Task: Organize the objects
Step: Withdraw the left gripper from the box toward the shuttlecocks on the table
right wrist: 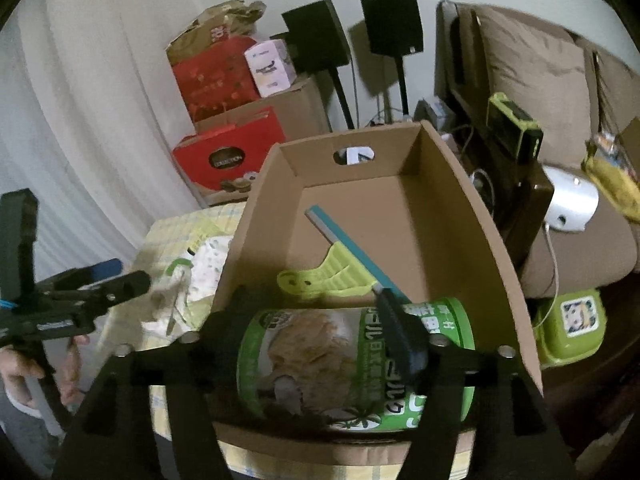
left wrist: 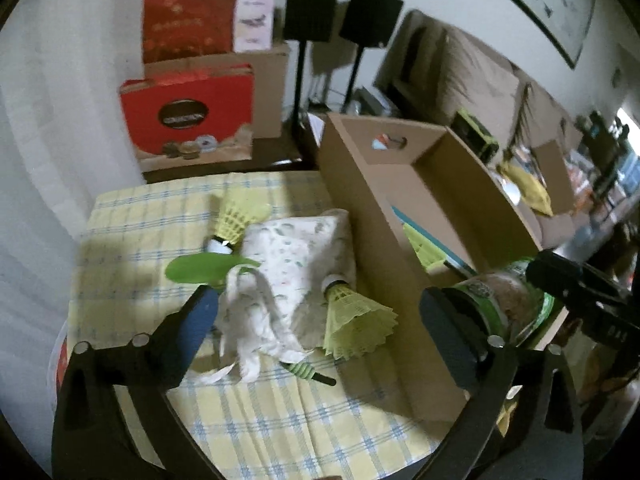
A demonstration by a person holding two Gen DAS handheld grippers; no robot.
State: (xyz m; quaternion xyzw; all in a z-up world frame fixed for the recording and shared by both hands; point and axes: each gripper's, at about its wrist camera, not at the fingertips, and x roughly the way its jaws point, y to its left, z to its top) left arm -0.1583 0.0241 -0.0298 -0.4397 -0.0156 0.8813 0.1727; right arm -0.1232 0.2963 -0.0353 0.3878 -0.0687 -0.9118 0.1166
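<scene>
Green-labelled canister (right wrist: 352,364) lies on its side at the near end of the cardboard box (right wrist: 472,216), long axis running left-right. Box also holds a blue-green tool (right wrist: 340,268) w/ lime handle. My right gripper (right wrist: 316,344) straddles the canister – jaws spread, whether pads touch I can't tell. Left gripper (left wrist: 320,316) hangs wide open over a cloth bag (left wrist: 288,264) and shuttlecocks (left wrist: 356,320) – gripping nothing.

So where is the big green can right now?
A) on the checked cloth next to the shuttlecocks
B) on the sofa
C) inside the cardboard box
C: the green can lies on its side inside the cardboard box, near the green scraper.
</scene>
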